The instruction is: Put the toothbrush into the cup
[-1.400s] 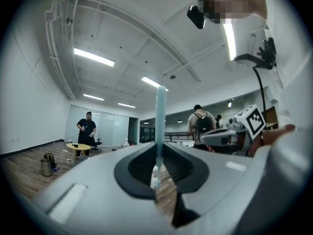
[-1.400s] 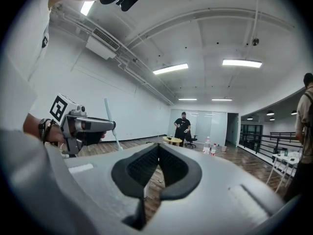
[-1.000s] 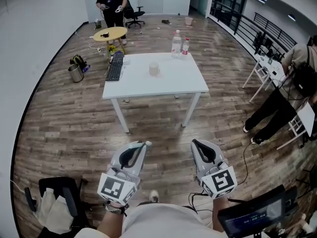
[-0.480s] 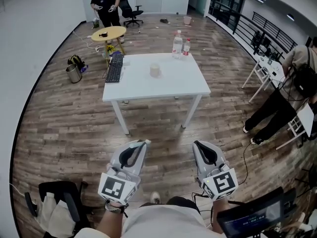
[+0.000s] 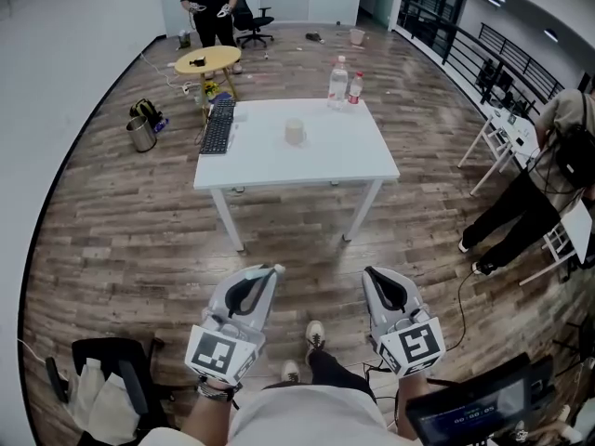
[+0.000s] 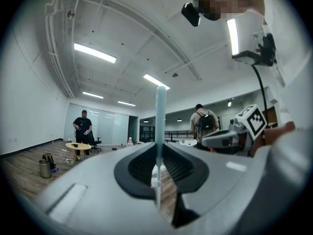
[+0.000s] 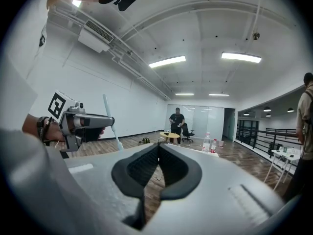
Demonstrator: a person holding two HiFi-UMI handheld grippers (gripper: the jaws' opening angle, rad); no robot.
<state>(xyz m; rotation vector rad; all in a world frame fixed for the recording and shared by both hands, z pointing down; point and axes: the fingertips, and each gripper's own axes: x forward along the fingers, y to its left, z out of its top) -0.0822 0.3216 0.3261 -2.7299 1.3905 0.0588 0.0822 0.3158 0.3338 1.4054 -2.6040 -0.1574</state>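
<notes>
A toothbrush (image 5: 277, 269) pokes from the left gripper (image 5: 268, 277), over the floor (image 5: 121, 240). The cup (image 5: 295, 132) stands far off on a table (image 5: 279, 165).

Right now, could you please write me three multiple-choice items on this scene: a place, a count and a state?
1. Where is the cup? A on the white table; B in a sink; C on a shelf.
2. How many bottles stand on that table? A one; B two; C four.
3. The left tool is: A open; B shut on the toothbrush; C shut on the cup.
Answers: 1 A, it sits mid-table; 2 B, two stand at the far edge; 3 B, the handle is clamped between its jaws.
</notes>
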